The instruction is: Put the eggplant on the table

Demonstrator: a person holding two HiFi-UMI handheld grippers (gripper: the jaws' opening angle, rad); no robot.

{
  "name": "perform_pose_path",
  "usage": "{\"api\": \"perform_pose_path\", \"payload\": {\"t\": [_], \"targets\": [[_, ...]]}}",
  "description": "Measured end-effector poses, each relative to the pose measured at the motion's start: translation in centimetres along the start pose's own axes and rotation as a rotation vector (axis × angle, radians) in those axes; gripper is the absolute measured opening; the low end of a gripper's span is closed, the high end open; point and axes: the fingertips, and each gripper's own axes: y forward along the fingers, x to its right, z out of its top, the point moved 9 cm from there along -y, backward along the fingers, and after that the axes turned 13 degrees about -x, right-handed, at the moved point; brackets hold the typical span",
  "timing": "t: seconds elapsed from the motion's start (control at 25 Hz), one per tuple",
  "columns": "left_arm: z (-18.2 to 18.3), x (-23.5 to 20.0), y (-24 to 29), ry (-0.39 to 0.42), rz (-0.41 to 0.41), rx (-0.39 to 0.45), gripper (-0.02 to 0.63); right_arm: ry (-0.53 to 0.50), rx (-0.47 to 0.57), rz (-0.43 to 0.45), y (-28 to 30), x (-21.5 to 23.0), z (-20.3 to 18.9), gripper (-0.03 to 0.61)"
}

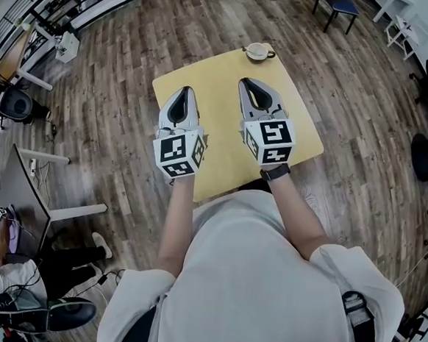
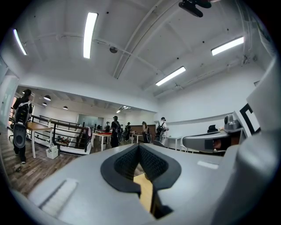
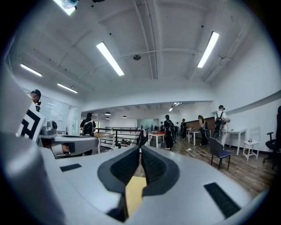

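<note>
Eggplant: not in any view, so I cannot tell which tool is nearer. Table (image 1: 214, 71), yellow, frame centre, shows a cup (image 1: 258, 51) at its upper edge. My left tool (image 1: 185, 90) and right tool (image 1: 245, 81): both closed, empty, side by side above it.

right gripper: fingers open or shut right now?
Shut and empty. In the right gripper view the right gripper has its fingers meeting at the tips, with only the yellow table showing below them.
</note>
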Motion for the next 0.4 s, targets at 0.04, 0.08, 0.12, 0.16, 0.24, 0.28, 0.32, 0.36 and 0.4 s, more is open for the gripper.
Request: {"api": "perform_pose_path", "payload": {"t": [0.04, 0.08, 0.12, 0.16, 0.24, 0.28, 0.32, 0.36, 0.4], "targets": [[0.1, -0.1, 0.1, 0.0, -0.002, -0.001, 0.009, 0.0, -0.002, -0.001, 0.1, 0.0, 0.1, 0.021], [0.2, -0.2, 0.2, -0.001, -0.004, -0.003, 0.009, 0.001, -0.004, -0.002, 0.3, 0.0, 0.2, 0.021], [0.3, -0.4, 0.3, -0.003, -0.007, -0.004, 0.009, 0.002, -0.006, -0.002, 0.4, -0.1, 0.3, 0.021], [0.3, -0.6, 0.3, -0.005, -0.009, -0.005, 0.009, 0.003, -0.008, -0.002, 0.5, -0.2, 0.4, 0.021], [0.4, -0.7, 0.4, -0.007, -0.012, -0.009, 0.009, 0.004, -0.009, -0.003, 0.7, -0.3, 0.6, 0.021], [0.3, -0.8, 0.5, -0.007, -0.013, -0.011, 0.009, 0.005, -0.009, -0.002, 0.8, -0.3, 0.6, 0.021], [0.3, -0.8, 0.6, -0.008, -0.014, -0.013, 0.009, 0.006, -0.009, -0.002, 0.9, -0.3, 0.6, 0.021], [0.3, -0.8, 0.8, -0.008, -0.016, -0.015, 0.009, 0.006, -0.009, -0.002, 1.0, -0.2, 0.5, 0.021], [0.3, -0.9, 0.9, -0.009, -0.017, -0.017, 0.009, 0.007, -0.009, -0.002, 1.1, -0.2, 0.5, 0.021]]}}
